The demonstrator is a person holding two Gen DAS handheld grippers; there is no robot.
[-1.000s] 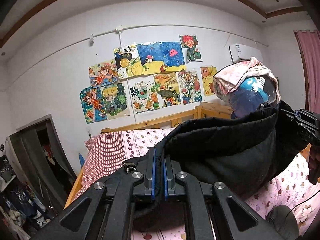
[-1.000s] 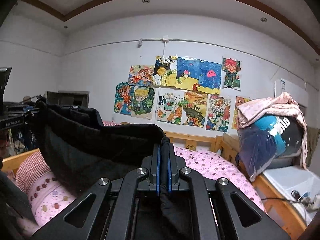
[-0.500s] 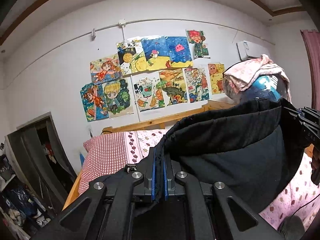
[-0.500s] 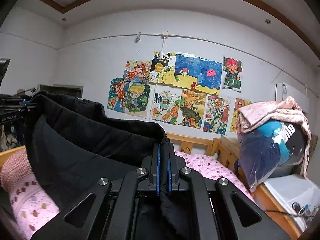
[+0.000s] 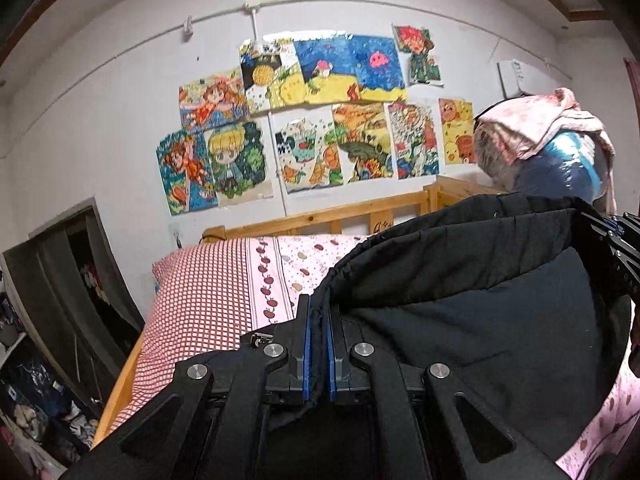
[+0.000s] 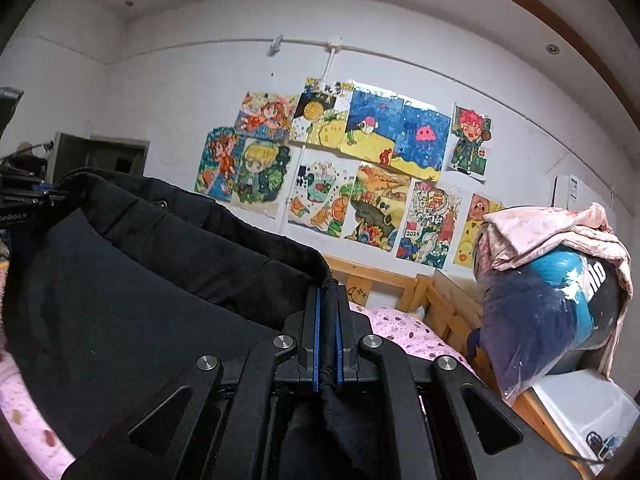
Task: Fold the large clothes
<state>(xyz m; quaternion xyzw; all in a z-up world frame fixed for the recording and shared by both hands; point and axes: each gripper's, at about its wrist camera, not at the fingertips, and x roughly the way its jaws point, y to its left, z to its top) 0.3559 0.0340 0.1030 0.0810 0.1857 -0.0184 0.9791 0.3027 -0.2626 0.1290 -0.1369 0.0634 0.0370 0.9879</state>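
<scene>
A large black garment [image 5: 472,288] is held up above the bed [image 5: 280,264], stretched between the two grippers so that its upper edge runs as a straight line from one to the other. The left gripper [image 5: 318,344] is clamped tight on one end of that edge, with only a thin fold of cloth between its blue pads [image 5: 306,352]. The right gripper [image 6: 328,340] is clamped the same way on the other end, and a twisted bit of fabric is seen trailing back out of its jaws.

The cloth is kept taut and clear of the bed, probably so that the body of the garment hangs free and can be laid flat for a fold. Below the garment, the pink dotted sheet is visible, and a checked pillow [image 5: 204,292] lies at the bed's left end. The fold itself is judged not yet made.
</scene>
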